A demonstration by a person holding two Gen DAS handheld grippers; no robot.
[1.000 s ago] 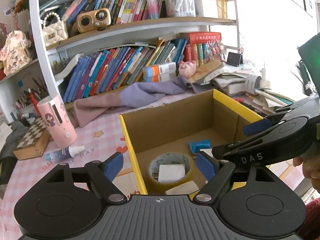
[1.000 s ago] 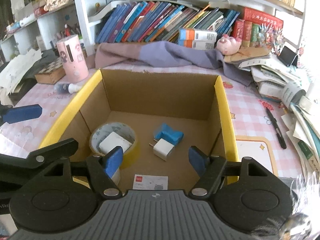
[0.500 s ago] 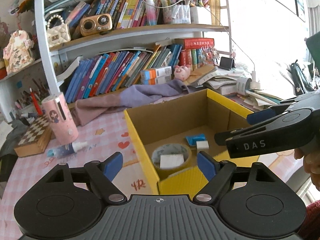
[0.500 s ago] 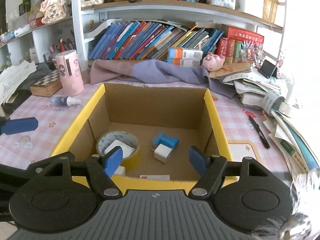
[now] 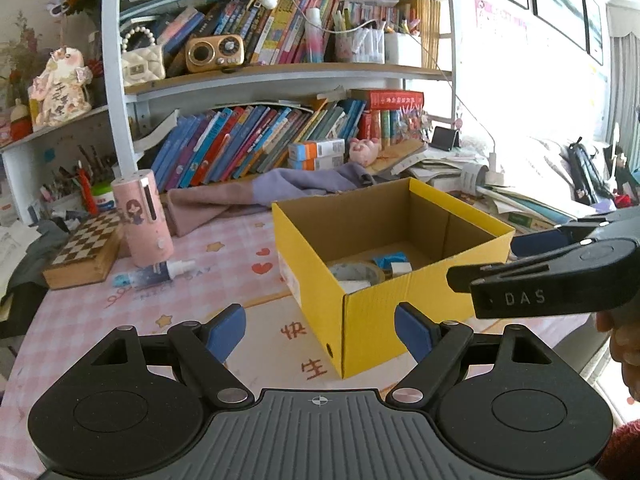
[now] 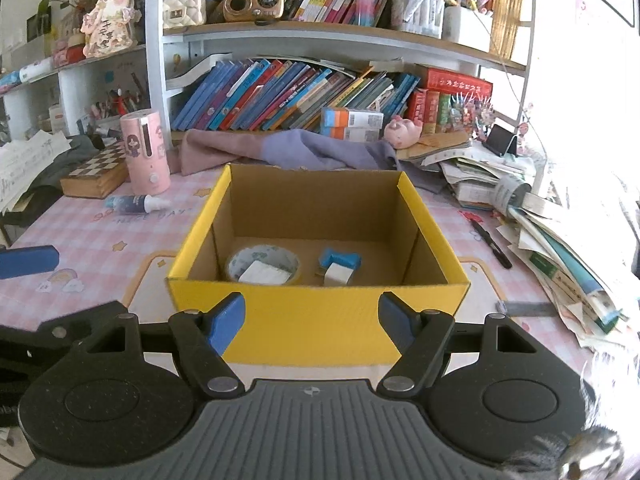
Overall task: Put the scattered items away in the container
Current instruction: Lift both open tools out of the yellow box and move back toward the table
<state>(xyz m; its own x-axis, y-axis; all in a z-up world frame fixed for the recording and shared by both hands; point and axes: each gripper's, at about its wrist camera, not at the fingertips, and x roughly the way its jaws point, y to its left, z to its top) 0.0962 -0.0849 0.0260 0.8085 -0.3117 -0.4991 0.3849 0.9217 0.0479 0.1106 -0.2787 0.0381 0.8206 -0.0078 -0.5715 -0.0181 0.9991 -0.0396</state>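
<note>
**Two grippers spread, nothing held, box loaded**

Both grippers sit low in their frames with blue pads wide apart. Left gripper (image 5: 320, 330): jaws spread, nothing between them, yellow box corner visible through the gap. Right gripper (image 6: 311, 318): same, spread, nothing held, centred on the near wall of the box.

Yellow cardboard box (image 6: 320, 320) stands open-topped on the pink checked table (image 6: 100, 236), mid-frame in the right wrist view, right of centre in the left wrist view. On its floor: tape roll (image 6: 263, 264) at left with a white block (image 6: 264, 273) inside the ring; blue piece (image 6: 340, 258) to the right, white charger plug (image 6: 338, 275) touching its front edge.

On the table, outside the box, left of frame: small spray bottle (image 6: 136, 204) lying on its side, just in front of the upright pink cylinder (image 6: 146, 152). Chessboard box (image 6: 96, 172) beside the cylinder. Black pen (image 6: 490, 244) on the table right of the box, near the paper stack (image 6: 560, 248).

Right gripper's body also shows at the right edge of the left wrist view.
</note>
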